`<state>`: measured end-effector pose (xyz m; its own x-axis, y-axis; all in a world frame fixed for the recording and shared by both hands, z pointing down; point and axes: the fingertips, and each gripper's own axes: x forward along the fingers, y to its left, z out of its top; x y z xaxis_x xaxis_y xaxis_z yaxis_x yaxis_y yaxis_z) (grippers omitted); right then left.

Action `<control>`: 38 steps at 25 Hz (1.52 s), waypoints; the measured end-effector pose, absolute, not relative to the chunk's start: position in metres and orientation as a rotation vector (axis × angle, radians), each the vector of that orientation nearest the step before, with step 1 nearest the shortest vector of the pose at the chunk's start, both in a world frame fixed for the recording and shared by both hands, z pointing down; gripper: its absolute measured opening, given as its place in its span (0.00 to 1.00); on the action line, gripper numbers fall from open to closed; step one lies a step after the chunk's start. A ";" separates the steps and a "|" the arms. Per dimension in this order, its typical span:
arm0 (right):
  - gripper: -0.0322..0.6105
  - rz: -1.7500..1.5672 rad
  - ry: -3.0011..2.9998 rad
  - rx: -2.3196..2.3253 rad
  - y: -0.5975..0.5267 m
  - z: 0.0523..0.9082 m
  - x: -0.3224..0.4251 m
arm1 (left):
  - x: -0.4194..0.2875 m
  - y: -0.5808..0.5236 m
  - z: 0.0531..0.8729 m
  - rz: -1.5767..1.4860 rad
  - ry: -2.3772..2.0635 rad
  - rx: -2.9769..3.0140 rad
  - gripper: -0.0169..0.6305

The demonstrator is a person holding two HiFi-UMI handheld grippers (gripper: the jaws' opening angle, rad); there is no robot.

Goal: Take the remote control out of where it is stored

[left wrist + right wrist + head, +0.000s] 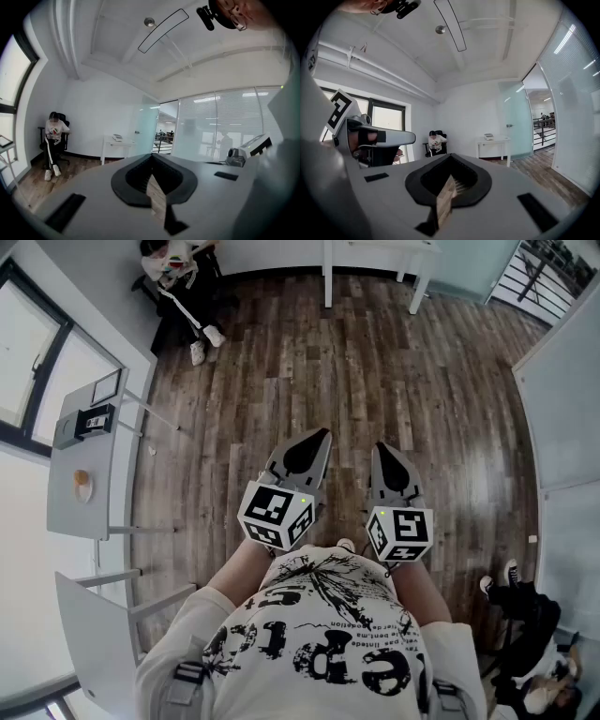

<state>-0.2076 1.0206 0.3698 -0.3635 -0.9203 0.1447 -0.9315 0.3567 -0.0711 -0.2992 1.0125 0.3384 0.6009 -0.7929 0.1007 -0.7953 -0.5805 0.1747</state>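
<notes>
No remote control can be made out in any view. In the head view both grippers are held close to my chest, pointing forward over the wood floor [375, 362]. My left gripper [319, 435] has its jaws together in a point, with nothing between them. Beside it, my right gripper [382, 446] is shut the same way and is also empty. In the left gripper view the left gripper [152, 157] points into the room. The right gripper [450, 156] in its own view does likewise.
A small grey table [75, 474] at the left carries a black device [94, 420] and an orange item [82, 484]. A person sits on a chair [178, 277] at the far left. A white table [375, 251] stands at the far wall. Glass partitions [562, 399] run along the right.
</notes>
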 end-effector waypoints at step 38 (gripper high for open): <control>0.05 0.491 -2.442 1.816 0.946 0.413 -0.100 | -0.220 0.938 0.382 0.042 -1.255 2.523 0.04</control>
